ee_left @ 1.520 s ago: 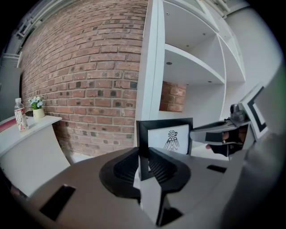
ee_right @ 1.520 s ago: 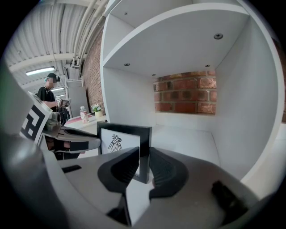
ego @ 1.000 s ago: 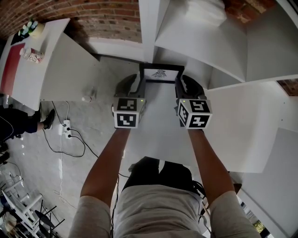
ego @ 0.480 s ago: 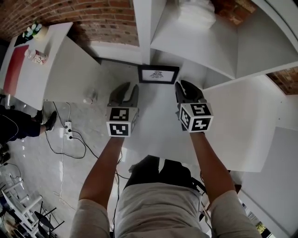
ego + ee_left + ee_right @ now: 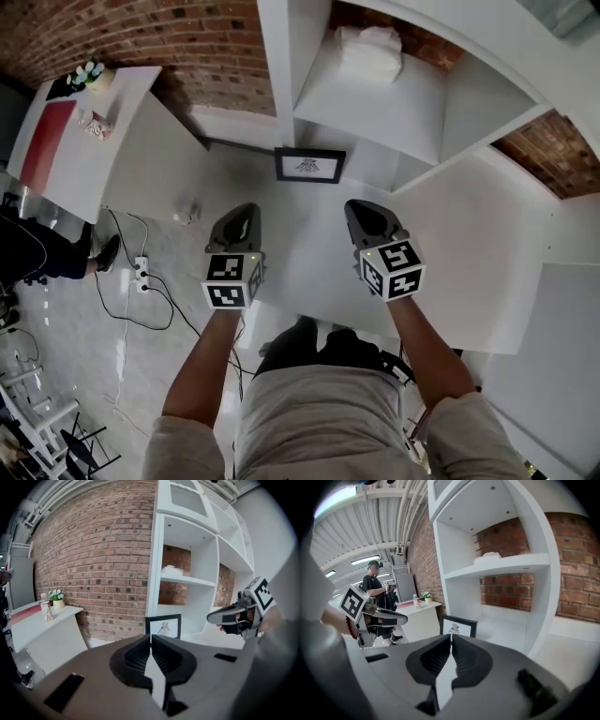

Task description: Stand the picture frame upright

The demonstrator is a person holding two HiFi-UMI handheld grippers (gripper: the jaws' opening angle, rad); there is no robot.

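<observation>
The picture frame (image 5: 309, 165) stands upright at the far end of the white tabletop (image 5: 314, 253), at the foot of the white shelf unit (image 5: 281, 66) and just in front of its vertical post. It has a black border, and a small dark drawing on white paper faces the person. From the left gripper view the frame (image 5: 163, 626) shows straight ahead beyond the jaws. From the right gripper view it (image 5: 458, 626) sits a little to the left of the shelf opening.

Both grippers hang above the tabletop, on the person's side of the frame and clear of it. The left gripper (image 5: 247, 208) has just been closing and its jaws now meet with nothing between them (image 5: 151, 637). The right gripper (image 5: 357, 205) has done the same, its jaws pressed together and empty (image 5: 451, 637). The two are side by side with a gap between them, roughly in line with the frame's two sides.

A folded white cloth (image 5: 370, 52) lies on a shelf above. A brick wall (image 5: 159, 37) runs behind, and a side counter (image 5: 84, 131) to the left carries a small plant (image 5: 89, 73). A person (image 5: 375, 590) stands in the background.
</observation>
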